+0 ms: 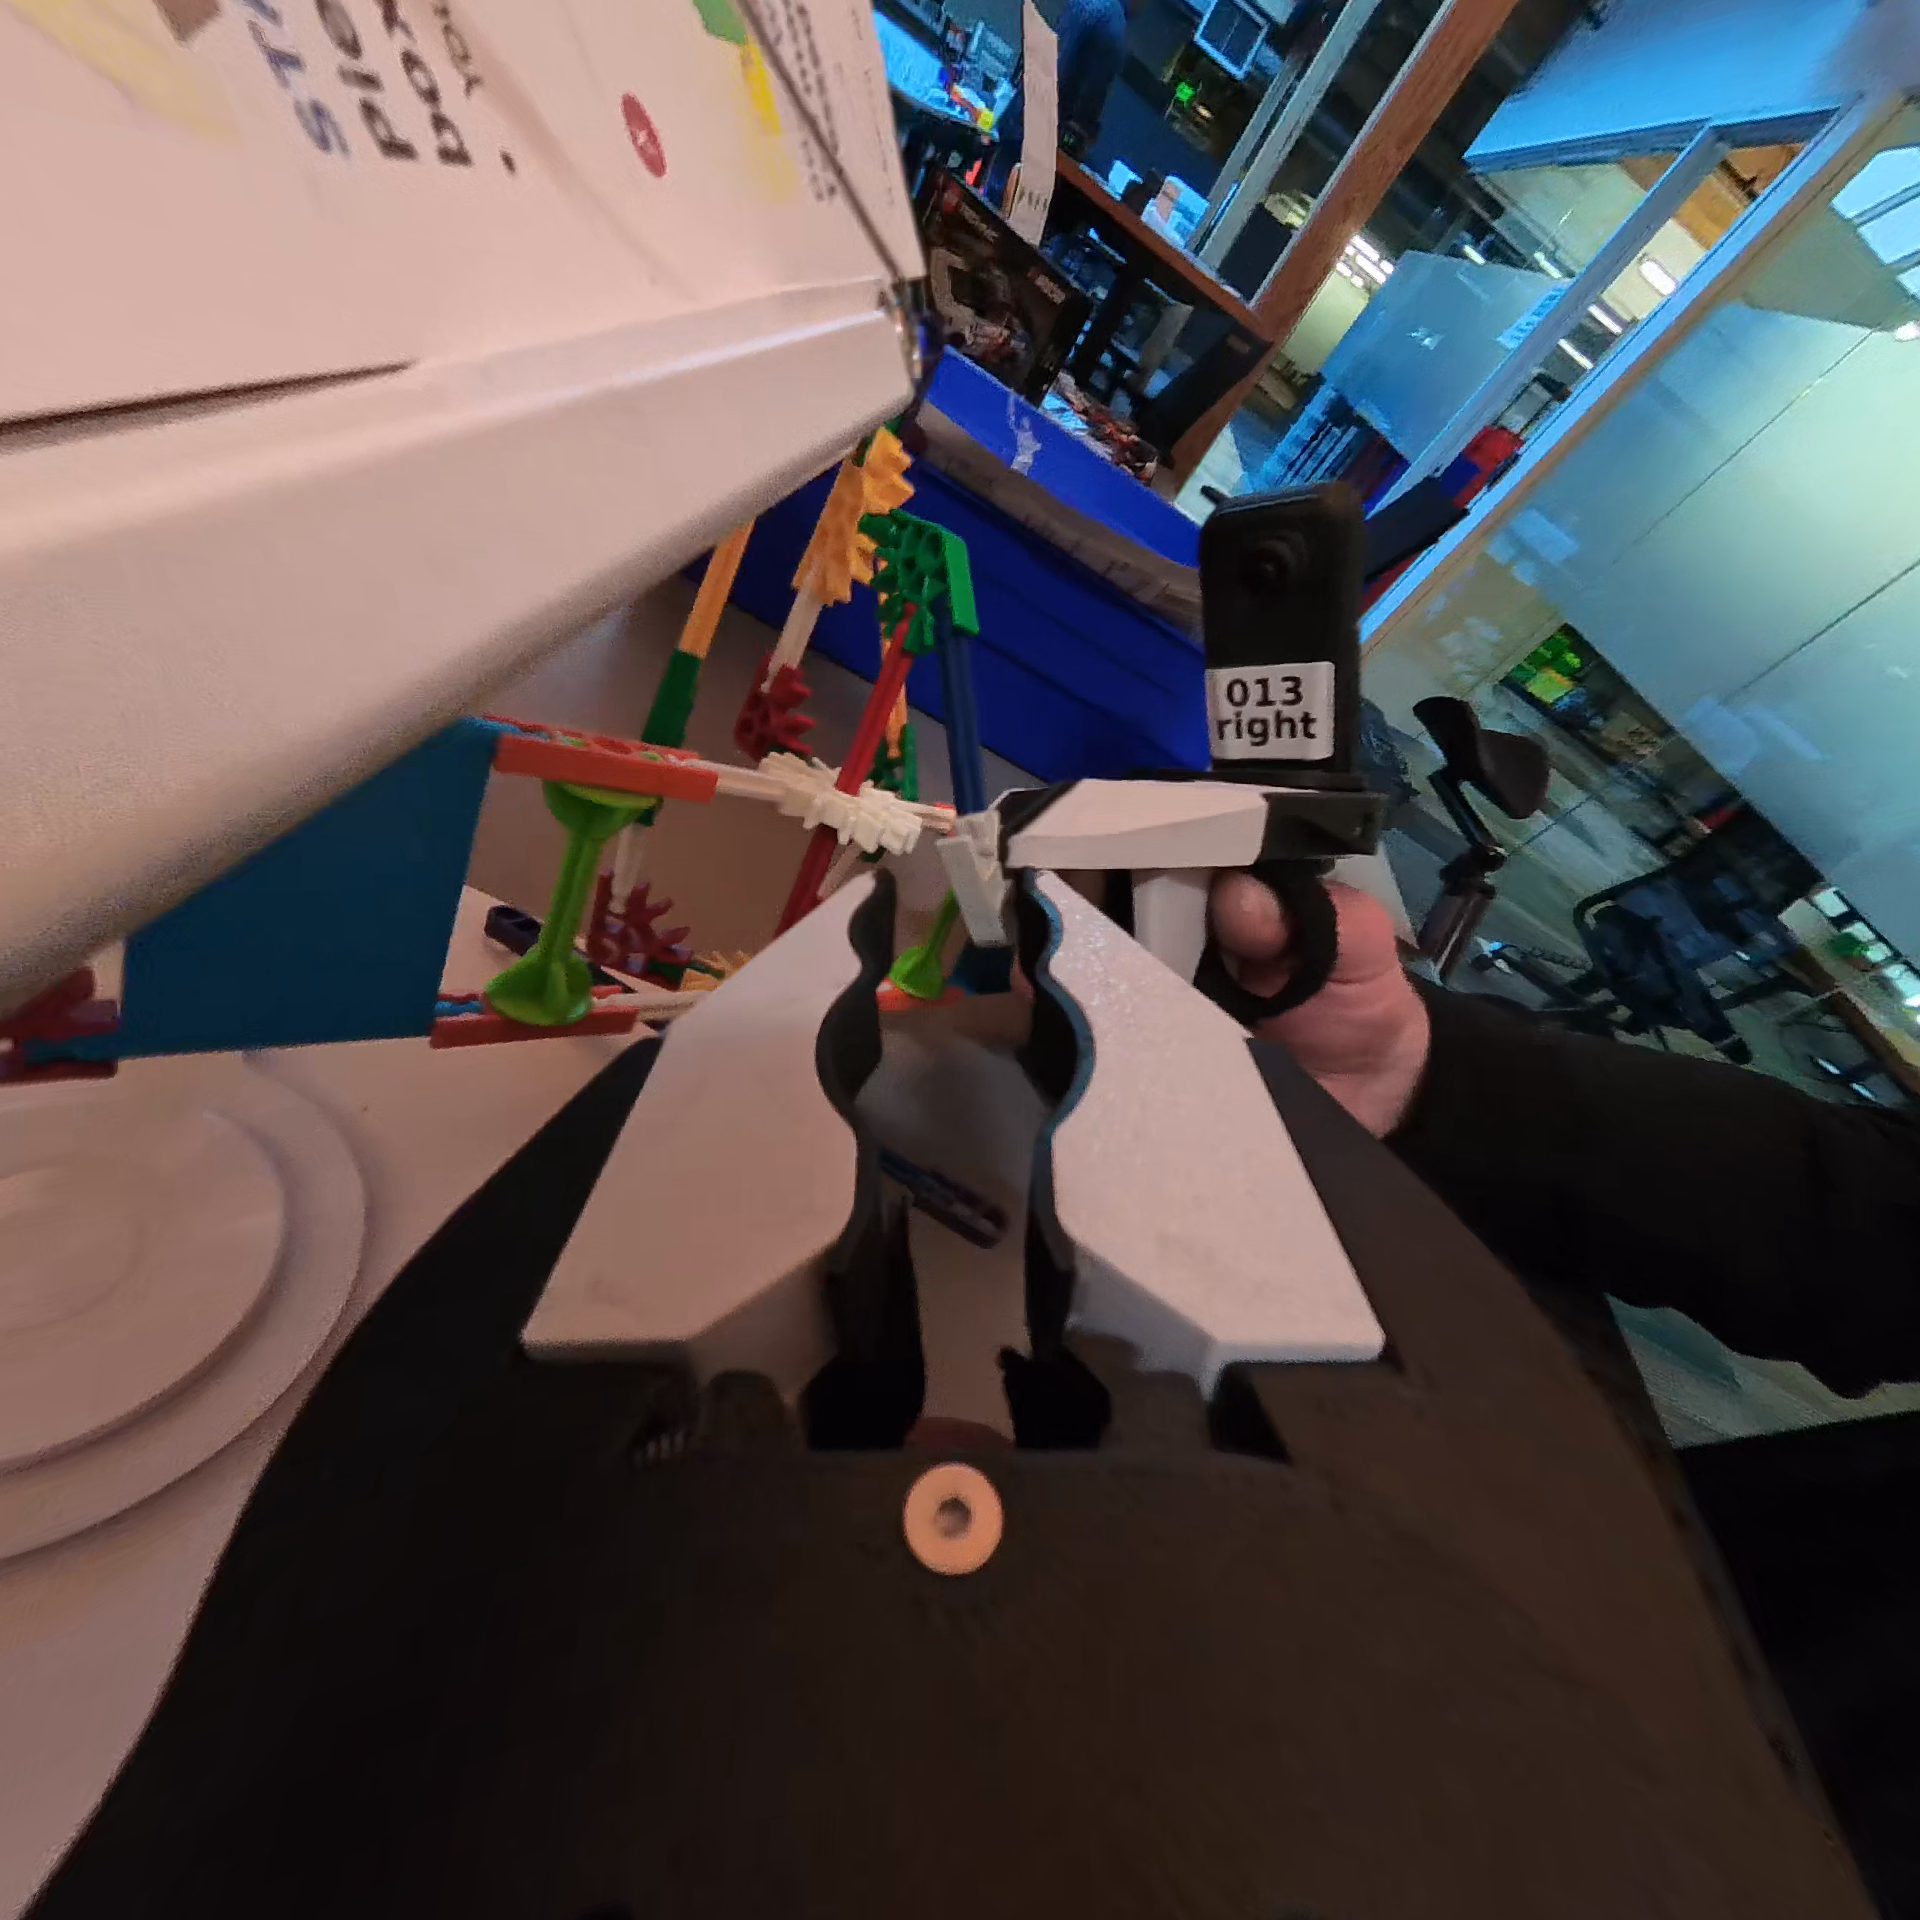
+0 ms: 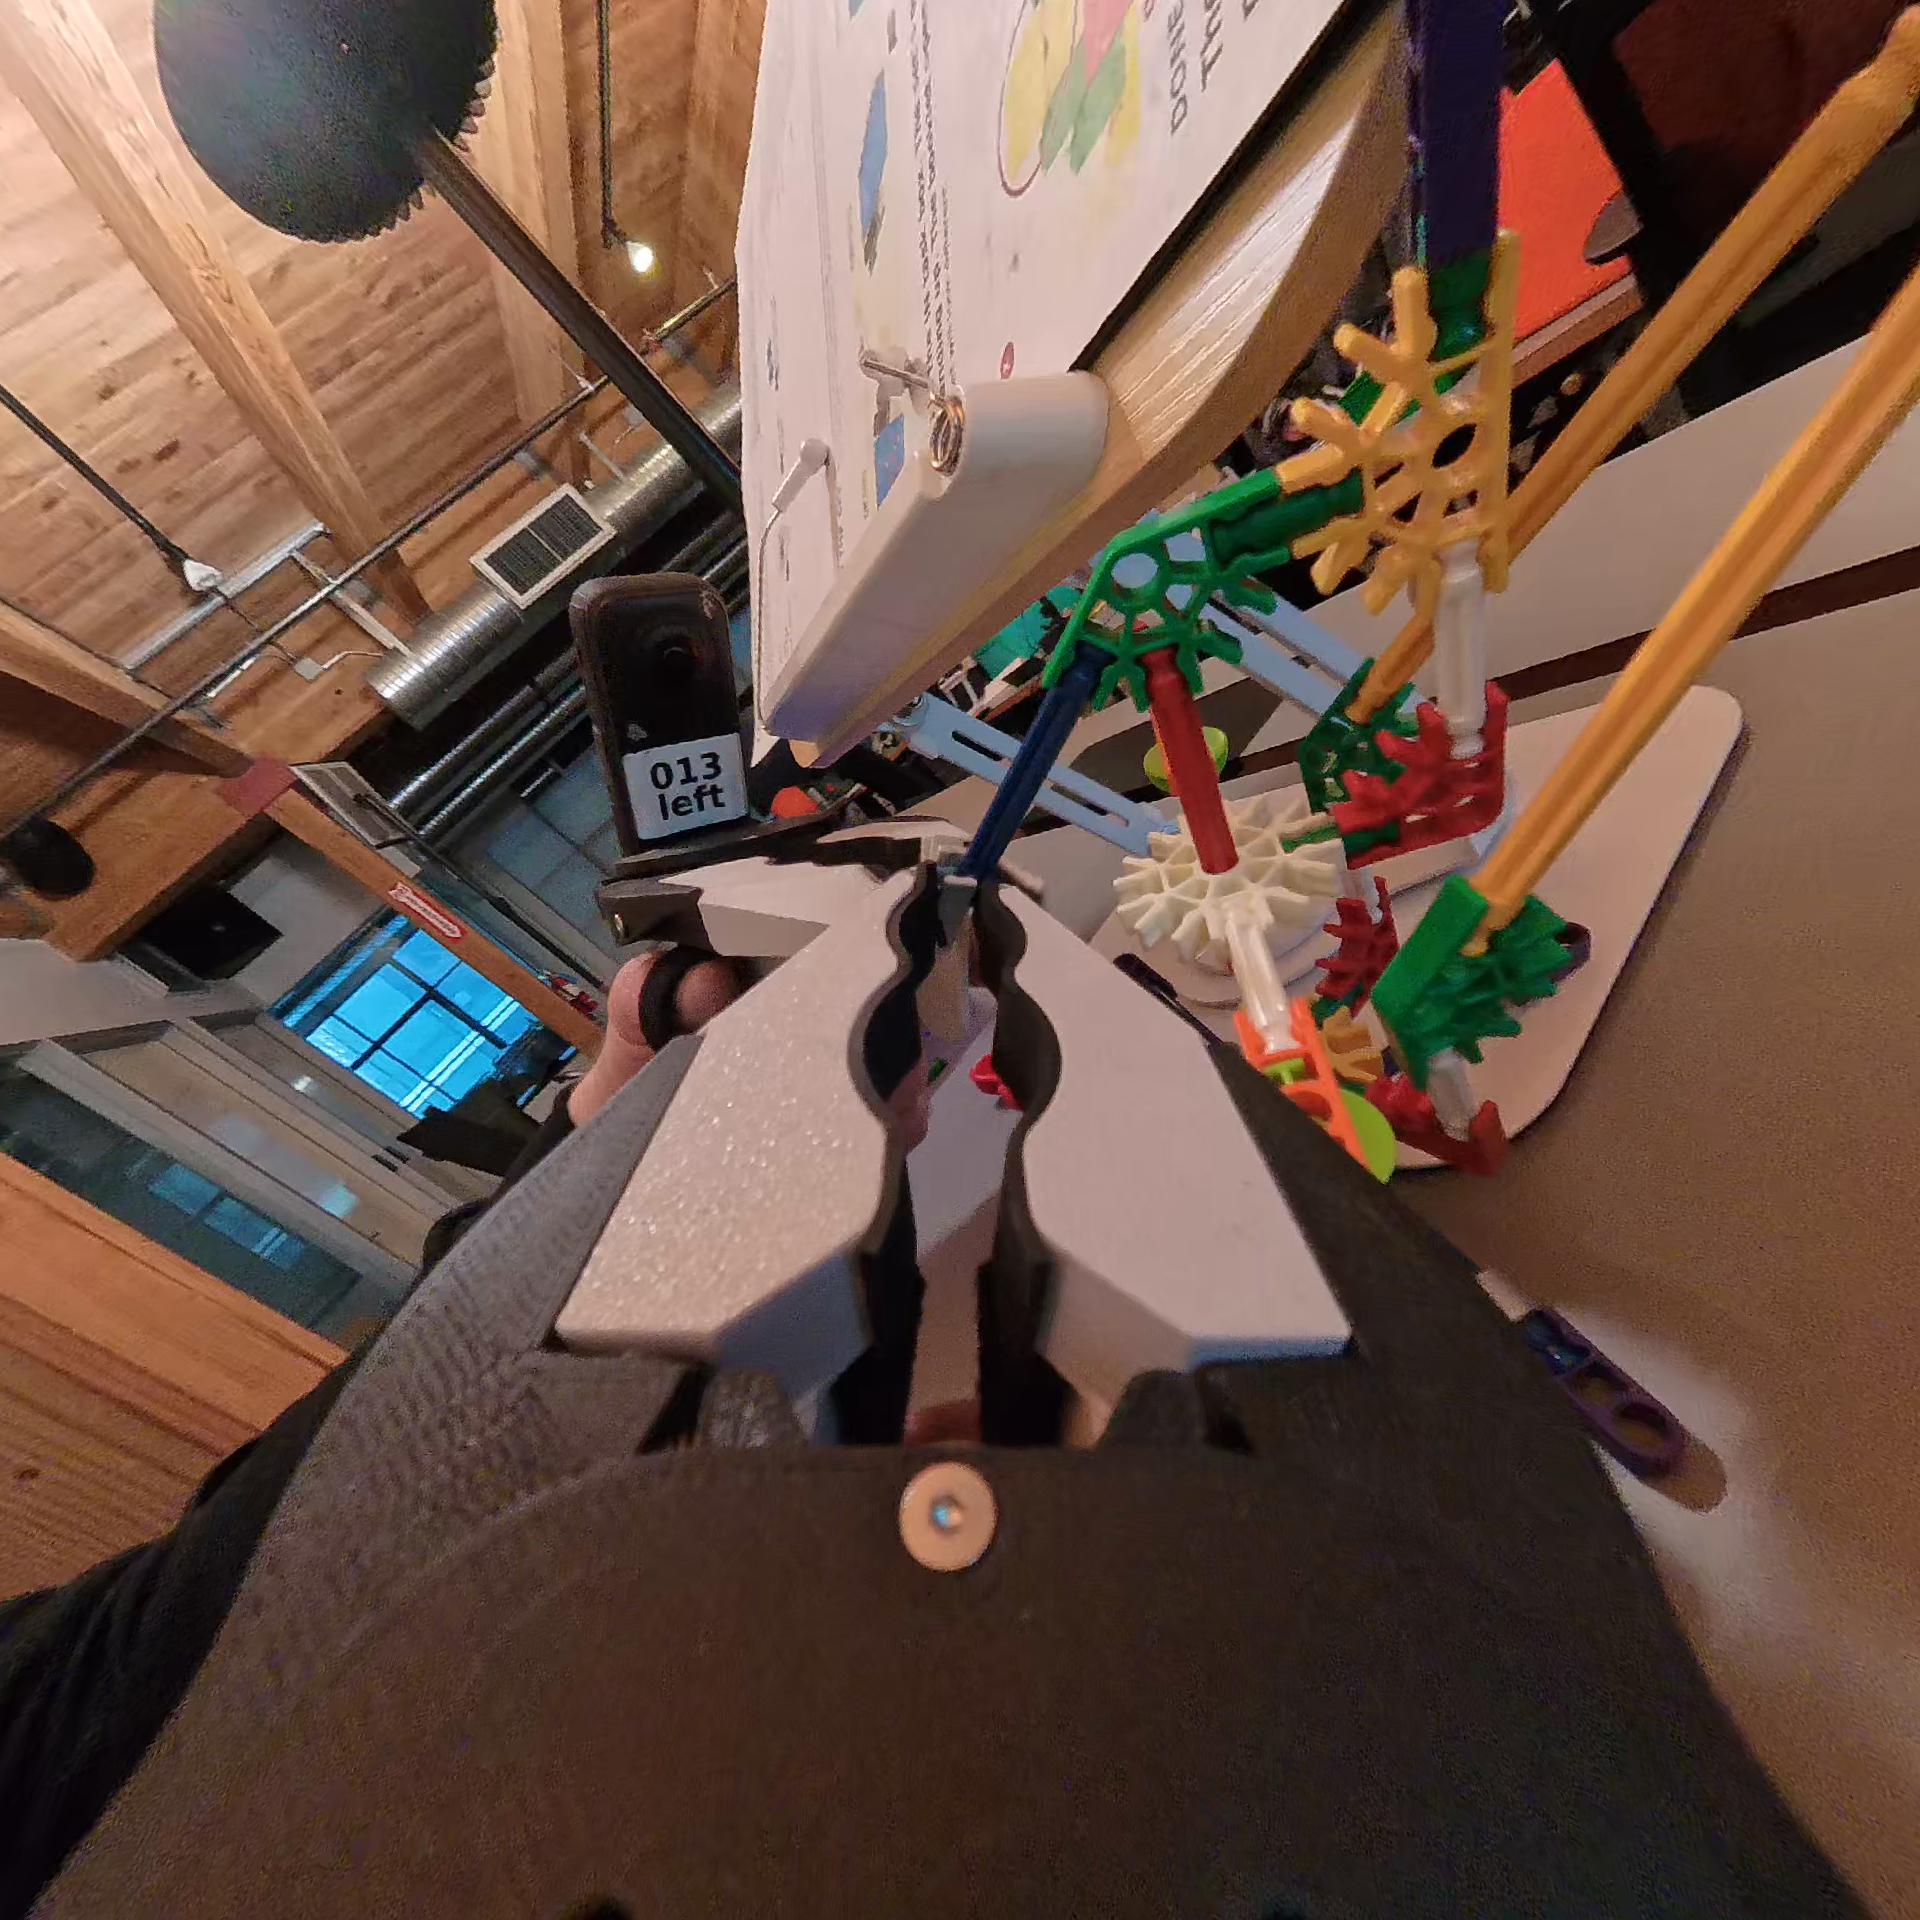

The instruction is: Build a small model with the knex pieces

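Model: rod model (image 2: 1226, 727) on the table (image 2: 1766, 1299), under a board (image 1: 343, 540).
Right tool (image 2: 954, 904): clamped on model's blue rod (image 2: 1023, 784).
Left tool (image 1: 951, 909): apart, just beside model.

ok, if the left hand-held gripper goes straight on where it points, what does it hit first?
Probably the grey connector at the end of the blue rod. It sits just past the tips of the open left hand-held gripper and is pinched by the right hand-held gripper. Depth is unclear.
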Demonstrator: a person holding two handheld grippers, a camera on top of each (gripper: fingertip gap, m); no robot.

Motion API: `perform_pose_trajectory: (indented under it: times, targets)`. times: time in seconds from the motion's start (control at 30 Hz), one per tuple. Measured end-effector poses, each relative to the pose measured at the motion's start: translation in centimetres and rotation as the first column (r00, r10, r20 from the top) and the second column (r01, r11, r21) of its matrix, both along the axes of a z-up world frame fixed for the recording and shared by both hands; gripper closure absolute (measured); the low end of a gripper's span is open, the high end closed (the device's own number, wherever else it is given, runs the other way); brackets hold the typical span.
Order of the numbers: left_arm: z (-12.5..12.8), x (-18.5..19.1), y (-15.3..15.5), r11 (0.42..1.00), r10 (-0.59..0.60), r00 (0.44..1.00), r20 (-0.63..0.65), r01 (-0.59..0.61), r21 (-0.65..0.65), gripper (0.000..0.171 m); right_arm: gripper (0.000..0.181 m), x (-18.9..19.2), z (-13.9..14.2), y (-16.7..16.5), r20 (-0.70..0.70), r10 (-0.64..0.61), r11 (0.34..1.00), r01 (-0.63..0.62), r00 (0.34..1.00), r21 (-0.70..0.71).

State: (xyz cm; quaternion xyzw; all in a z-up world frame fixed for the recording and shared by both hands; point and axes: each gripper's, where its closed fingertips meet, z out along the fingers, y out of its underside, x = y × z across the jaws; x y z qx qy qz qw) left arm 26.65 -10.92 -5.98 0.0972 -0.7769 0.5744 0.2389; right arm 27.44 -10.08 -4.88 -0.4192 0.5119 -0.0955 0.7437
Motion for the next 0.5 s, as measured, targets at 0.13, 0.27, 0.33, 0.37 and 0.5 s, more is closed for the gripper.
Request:
perform_pose_trajectory:
  times: [0.13, 0.27, 0.33, 0.37, 0.5]
  targets:
    - [0.38, -0.5, -0.45, 0.999, -0.01, 1.0, -0.013, 0.009, -0.04, 0.153, 0.178, -0.42, 0.34, -0.26, 0.016, 0.016, 1.0, -0.016, 1.0, 0.016]
    - [0.41, -0.72, 0.17, 0.997, -0.059, 0.995, -0.081, 0.054, -0.059, 0.163, 0.177, -0.3, 0.13, 0.14, 0.008, 0.033, 0.999, -0.033, 0.999, 0.037]
    - [0.59, -0.82, 0.26, 0.997, -0.06, 0.994, -0.086, 0.056, -0.048, 0.166, 0.176, -0.33, 0.42, 0.16, 0.018, 0.053, 0.994, -0.055, 0.998, 0.091]
    - [0.66, -0.86, 0.16, 0.997, -0.059, 0.995, -0.086, 0.055, -0.045, 0.167, 0.174, -0.3, 0.44, 0.0, 0.017, 0.048, 0.993, -0.05, 0.999, 0.104]
    - [0.48, -0.8, -0.23, 0.998, -0.06, 0.993, -0.098, 0.057, -0.032, 0.168, 0.173, -0.24, 0.45, -0.68, 0.015, 0.022, 0.99, -0.024, 1.0, 0.141]
